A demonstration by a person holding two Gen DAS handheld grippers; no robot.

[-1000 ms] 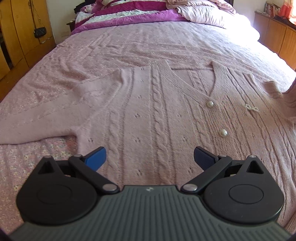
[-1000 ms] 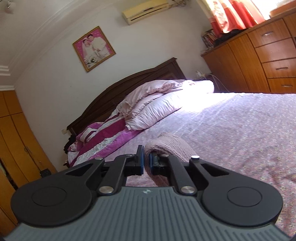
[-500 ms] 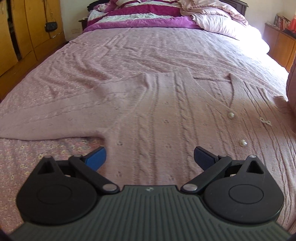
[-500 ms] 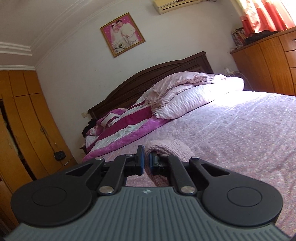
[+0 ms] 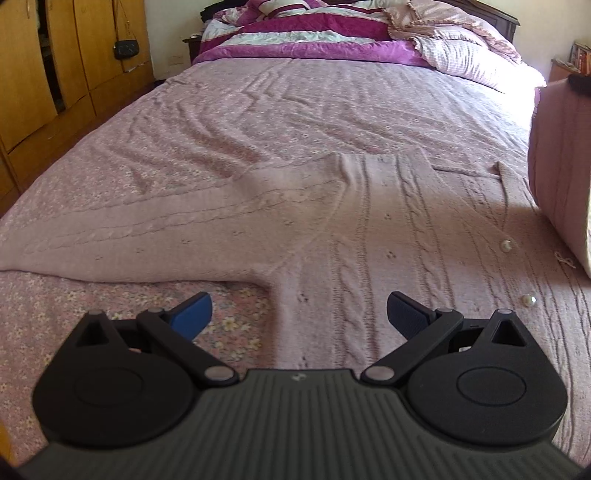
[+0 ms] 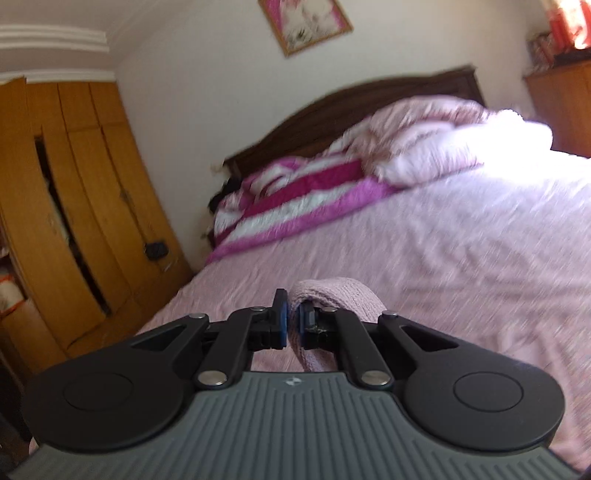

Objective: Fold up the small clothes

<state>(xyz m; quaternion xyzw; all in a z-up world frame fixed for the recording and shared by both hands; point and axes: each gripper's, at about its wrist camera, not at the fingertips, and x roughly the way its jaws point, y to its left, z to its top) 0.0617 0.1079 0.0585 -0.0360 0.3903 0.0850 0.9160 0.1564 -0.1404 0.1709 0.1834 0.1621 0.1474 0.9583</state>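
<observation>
Bed with a pink floral sheet (image 5: 110,314): fills both views, soft surface, some wrinkles toward the striped magenta quilt (image 5: 314,33) at the head end.

Pale pink cable-knit cardigan (image 5: 351,229): lies spread flat on the sheet, front side up, directly ahead of the left gripper. Near sleeve stretches out toward the left edge of the left wrist view. The other sleeve is lifted: a hanging band of the same knit (image 5: 554,166) shows at the right edge of that view.

Handling judgement: soft, limp, light for its spread; the loose knit probably stretches and sags under its own weight, so a single-point lift likely drags the body out of square. Not slippery: wool on cotton should grip and bunch. Best holds look like the ribbed cuff, the hem or the shoulder seam, where the fabric is doubled and firmer.

Left gripper (image 5: 299,314): jaws wide apart, nothing between them, hovering low over the body panel beside the armpit.

Right gripper (image 6: 291,325): jaws pinched close on a fold of pink sleeve knit (image 6: 340,295), which loops over the right finger. Background blurred.

Pearl-like round buttons (image 5: 506,245): small and hard, along the front placket. Judged a snag and crush risk; keep pads off them. A tiny decoration (image 5: 565,258) beside them is too small to identify.
</observation>
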